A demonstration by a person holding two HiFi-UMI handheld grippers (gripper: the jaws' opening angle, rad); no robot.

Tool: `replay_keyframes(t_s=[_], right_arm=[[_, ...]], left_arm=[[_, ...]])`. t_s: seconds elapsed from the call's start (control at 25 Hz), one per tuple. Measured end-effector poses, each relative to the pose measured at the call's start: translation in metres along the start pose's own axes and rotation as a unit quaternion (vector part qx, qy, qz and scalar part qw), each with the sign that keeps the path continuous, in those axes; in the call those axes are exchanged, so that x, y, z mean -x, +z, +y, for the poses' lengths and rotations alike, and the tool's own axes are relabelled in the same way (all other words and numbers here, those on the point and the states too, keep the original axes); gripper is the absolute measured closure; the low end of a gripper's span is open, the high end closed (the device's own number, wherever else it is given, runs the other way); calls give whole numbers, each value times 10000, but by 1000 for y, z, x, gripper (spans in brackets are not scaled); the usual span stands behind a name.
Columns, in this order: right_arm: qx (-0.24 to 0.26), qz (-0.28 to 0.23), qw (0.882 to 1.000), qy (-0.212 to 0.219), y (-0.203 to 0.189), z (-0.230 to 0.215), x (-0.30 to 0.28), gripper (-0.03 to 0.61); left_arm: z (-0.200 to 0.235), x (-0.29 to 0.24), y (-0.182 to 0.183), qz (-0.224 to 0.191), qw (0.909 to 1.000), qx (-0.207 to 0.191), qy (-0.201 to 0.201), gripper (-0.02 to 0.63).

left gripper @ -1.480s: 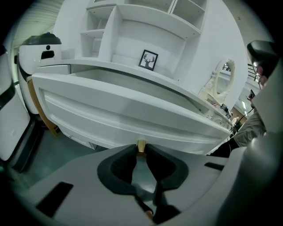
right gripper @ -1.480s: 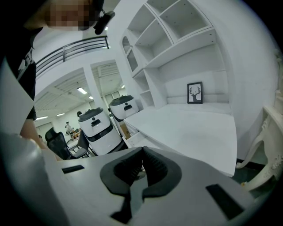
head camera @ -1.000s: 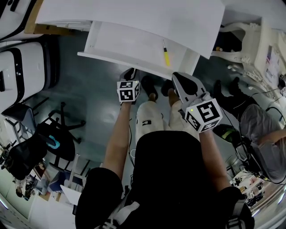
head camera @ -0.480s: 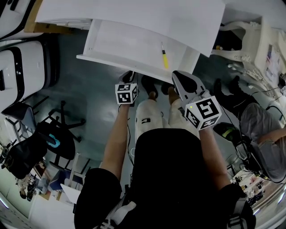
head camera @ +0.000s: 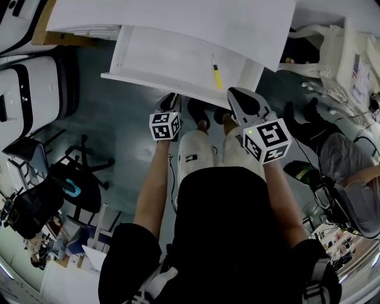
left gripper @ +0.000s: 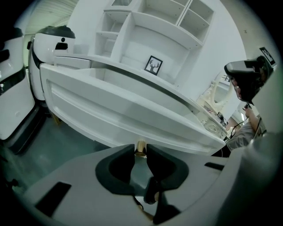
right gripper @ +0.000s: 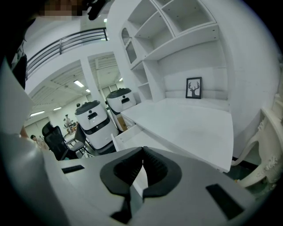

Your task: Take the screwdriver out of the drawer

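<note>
A yellow-handled screwdriver (head camera: 217,76) lies in the open white drawer (head camera: 154,59), near its right end. My left gripper (head camera: 169,102) is at the drawer's front panel (left gripper: 110,114). Its jaws are closed on the small brass knob (left gripper: 140,149), which sits between the two dark pads. My right gripper (head camera: 239,100) hovers just in front of the drawer's front edge, below the screwdriver. In the right gripper view its jaws (right gripper: 142,154) are shut with nothing between them, and the drawer's inside shows beyond them.
The white desk top (head camera: 178,18) overhangs the back of the drawer. White machines (head camera: 35,89) stand to the left, with a black office chair (head camera: 65,184) nearer me. A white ornate chair (head camera: 332,53) and a seated person (head camera: 350,184) are on the right. My legs are under the drawer.
The left gripper has drifted slightly toward me with the knob, and the drawer front has come out a touch. The right gripper has hardly moved.
</note>
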State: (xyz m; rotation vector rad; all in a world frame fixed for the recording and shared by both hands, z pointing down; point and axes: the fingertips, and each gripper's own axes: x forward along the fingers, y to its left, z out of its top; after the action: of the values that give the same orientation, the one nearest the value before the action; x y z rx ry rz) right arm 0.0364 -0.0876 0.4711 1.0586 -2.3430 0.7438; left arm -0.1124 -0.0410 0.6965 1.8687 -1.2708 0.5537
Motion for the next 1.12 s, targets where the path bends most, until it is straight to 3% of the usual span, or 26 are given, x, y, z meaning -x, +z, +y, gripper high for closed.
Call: replay_keyframes(t_s=[0.6, 1.12], right_arm=[[-44, 774, 9961, -419, -54, -42, -35, 560], [-127, 1465, 9886, -323, -108, -73, -105, 528]], left_arm=[[-37, 67, 54, -865, 9958, -241, -162, 577], [-65, 82, 104, -1279, 9903, -421, -329, 581]])
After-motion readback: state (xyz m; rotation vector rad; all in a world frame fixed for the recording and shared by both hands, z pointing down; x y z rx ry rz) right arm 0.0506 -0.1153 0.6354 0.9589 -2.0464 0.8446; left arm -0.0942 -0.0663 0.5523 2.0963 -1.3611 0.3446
